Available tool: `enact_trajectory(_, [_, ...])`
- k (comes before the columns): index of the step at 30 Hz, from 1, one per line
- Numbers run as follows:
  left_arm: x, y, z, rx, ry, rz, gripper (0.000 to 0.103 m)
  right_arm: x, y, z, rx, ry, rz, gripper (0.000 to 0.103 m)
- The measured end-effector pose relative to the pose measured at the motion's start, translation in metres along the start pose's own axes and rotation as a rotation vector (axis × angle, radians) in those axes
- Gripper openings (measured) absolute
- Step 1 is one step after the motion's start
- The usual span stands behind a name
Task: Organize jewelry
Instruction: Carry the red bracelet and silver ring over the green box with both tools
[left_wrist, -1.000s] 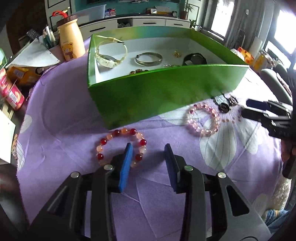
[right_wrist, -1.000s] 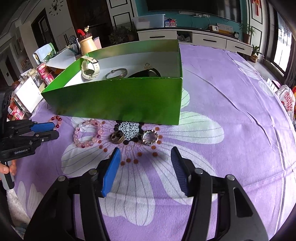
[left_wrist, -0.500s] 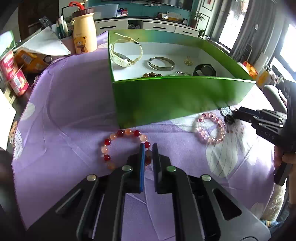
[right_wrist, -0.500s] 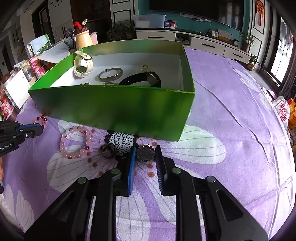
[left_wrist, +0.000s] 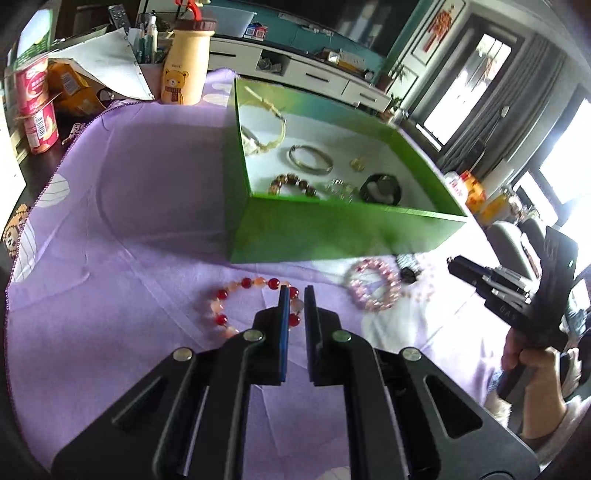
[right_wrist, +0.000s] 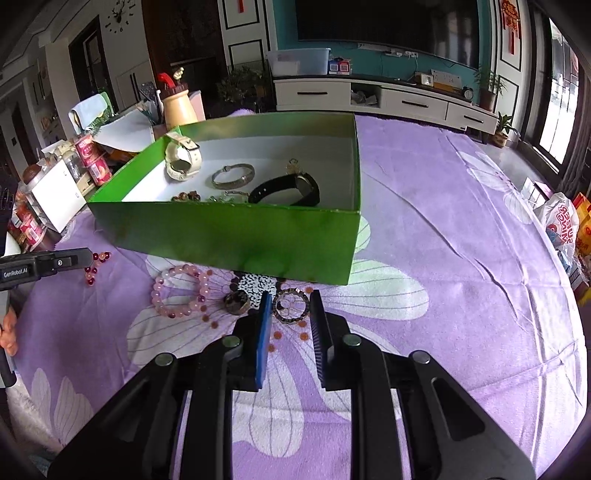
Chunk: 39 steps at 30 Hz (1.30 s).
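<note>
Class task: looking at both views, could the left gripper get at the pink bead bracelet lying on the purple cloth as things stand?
Probably not yet: the left gripper is shut on the red and orange bead bracelet. The pink bead bracelet lies uncovered, beside it on the purple cloth.

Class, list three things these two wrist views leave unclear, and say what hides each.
1. Left wrist view: part of the red bracelet sits behind the left gripper.
2. Left wrist view: the box wall covers part of the brown beads.
3. Right wrist view: the ring is too small for detail.
</note>
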<state>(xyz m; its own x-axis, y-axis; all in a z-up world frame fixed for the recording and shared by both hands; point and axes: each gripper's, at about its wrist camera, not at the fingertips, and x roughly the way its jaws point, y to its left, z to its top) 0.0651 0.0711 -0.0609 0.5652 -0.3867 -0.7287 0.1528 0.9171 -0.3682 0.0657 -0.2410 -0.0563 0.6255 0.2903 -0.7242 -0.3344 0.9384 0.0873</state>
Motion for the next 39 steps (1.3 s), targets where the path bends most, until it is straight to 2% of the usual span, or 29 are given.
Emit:
enact_trajectory(3, [-0.012, 0.002, 0.003, -0.036, -0.025, -0.039, 0.007, -0.011, 0.003, 0.001, -0.004, -0.02, 0.009, 0.021])
enact_trajectory(13, [-0.044, -0.005, 0.013, -0.053, -0.091, -0.084, 0.007, -0.037, 0.009, 0.009, -0.013, -0.068, 0.034, 0.021])
enact_trajectory(21, [-0.061, -0.015, 0.036, -0.047, -0.134, -0.105, 0.007, -0.053, 0.013, 0.024, -0.021, -0.118, 0.055, 0.021])
enact_trajectory(30, [-0.063, -0.028, 0.074, -0.01, -0.173, -0.094, 0.007, -0.053, 0.009, 0.047, -0.025, -0.153, 0.063, 0.021])
enact_trajectory(39, [-0.037, -0.034, 0.117, -0.01, -0.174, -0.089, 0.007, -0.04, -0.001, 0.079, -0.011, -0.178, 0.066, 0.021])
